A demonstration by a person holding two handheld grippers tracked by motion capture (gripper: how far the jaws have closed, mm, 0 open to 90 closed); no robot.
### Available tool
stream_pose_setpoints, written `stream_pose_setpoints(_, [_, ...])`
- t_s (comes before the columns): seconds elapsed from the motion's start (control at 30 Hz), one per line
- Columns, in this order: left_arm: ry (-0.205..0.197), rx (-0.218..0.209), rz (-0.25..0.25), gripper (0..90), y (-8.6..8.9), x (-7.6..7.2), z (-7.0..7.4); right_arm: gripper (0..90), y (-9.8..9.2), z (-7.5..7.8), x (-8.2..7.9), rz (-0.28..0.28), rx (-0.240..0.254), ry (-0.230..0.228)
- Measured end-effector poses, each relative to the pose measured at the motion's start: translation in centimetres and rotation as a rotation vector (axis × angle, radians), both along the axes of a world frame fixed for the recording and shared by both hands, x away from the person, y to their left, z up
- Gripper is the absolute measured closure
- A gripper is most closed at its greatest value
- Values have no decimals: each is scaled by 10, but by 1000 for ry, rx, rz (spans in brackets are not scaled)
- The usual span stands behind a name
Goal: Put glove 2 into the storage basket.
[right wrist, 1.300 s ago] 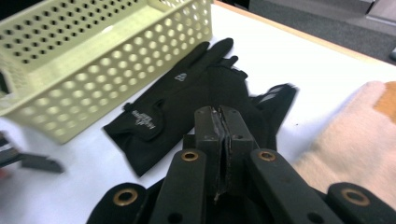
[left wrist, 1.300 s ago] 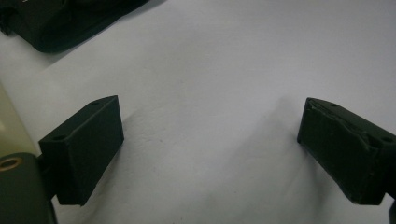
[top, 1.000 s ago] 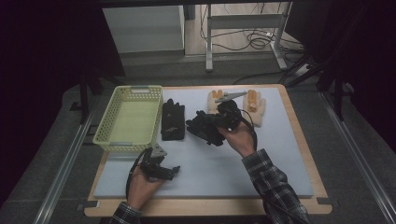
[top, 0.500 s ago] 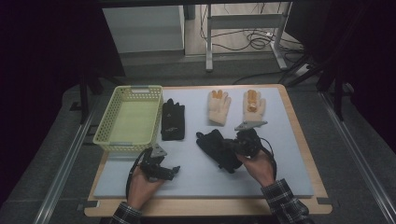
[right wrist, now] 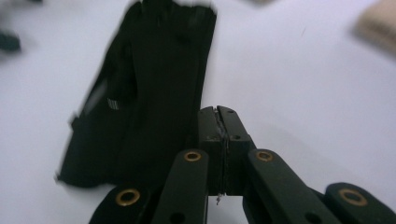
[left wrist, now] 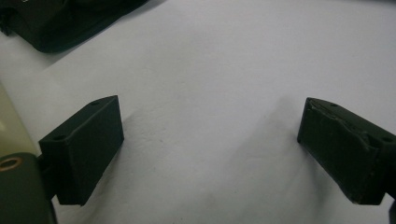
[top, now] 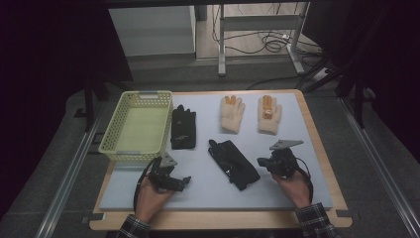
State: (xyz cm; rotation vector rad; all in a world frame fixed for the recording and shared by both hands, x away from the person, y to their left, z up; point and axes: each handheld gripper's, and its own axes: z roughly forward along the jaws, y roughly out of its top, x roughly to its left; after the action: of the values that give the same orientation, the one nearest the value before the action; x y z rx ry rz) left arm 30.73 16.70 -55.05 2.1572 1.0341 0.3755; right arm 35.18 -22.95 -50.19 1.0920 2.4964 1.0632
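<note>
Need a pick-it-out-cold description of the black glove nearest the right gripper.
Start from the yellow basket at the mat's left. Two black gloves lie to its right: one straight beside the basket, the other glove nearer the person, mid-mat, left of the right gripper. It is the one lying diagonally.

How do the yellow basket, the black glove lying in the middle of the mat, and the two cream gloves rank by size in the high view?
1. Yellow basket, clearly the largest.
2. Black glove in the middle, which looks longer than either cream glove, though it lies nearer the camera.
3. Left cream glove and right cream glove: they look alike, so no ranking between them.
</note>
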Motion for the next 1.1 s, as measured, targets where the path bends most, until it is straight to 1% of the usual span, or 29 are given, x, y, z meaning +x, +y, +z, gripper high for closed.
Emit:
stream_pose_setpoints(0.03, [0,0,0,73,0,0,0,883,0,-4,-1,9,-13,3])
stream_pose_setpoints(0.1, [0,0,0,73,0,0,0,882,3,-11,-3,26,-20,6])
stream_pose_setpoints(0.2, [-1,0,-1,73,0,0,0,883,8,-15,-7,44,-24,4])
stream_pose_setpoints(0.23, [-1,0,-1,73,0,0,0,883,10,-16,-8,46,-22,5])
stream_pose_setpoints(0.43, [0,0,-1,74,0,0,0,883,23,-16,-18,100,0,18])
stream_pose_setpoints(0.63, [0,-1,0,74,0,0,0,882,42,-18,-27,161,22,33])
stream_pose_setpoints(0.77, [-1,0,-1,74,0,0,0,882,53,-20,-29,197,33,37])
stream_pose_setpoints(0.97, [0,1,-1,74,0,0,0,882,71,-23,-31,233,55,49])
stream_pose_setpoints(1.1, [0,2,-2,75,0,0,0,881,79,-24,-33,254,57,55])
